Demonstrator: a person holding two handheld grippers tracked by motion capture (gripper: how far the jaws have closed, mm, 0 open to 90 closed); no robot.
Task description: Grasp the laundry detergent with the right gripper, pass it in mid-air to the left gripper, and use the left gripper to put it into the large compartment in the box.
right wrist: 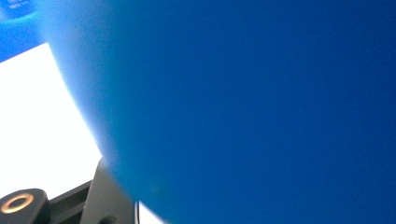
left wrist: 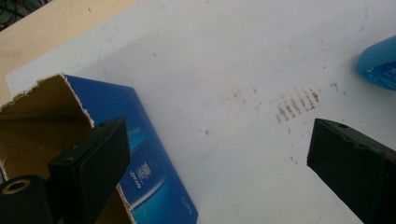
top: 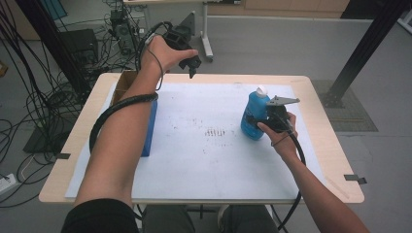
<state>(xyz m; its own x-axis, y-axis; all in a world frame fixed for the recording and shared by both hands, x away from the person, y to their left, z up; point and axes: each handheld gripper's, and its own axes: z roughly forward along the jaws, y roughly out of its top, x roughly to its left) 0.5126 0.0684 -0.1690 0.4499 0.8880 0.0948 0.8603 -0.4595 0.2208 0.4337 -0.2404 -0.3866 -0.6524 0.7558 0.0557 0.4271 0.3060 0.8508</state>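
The blue bottle [top: 254, 115] is held upright at the right of the worktop [top: 320, 145], clasped by the fingers of the right gripper [top: 265, 119]. The left gripper [top: 191, 64] is raised over the far edge, fingers spread apart, with the torn blue box [top: 149, 127] seen at the left

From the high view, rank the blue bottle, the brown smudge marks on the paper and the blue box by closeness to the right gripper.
1. Blue bottle: clamped in the right gripper, at the table's right.
2. Brown smudge marks: mid-sheet, to the bottle's left.
3. Blue box: far left, beside the person's left forearm.
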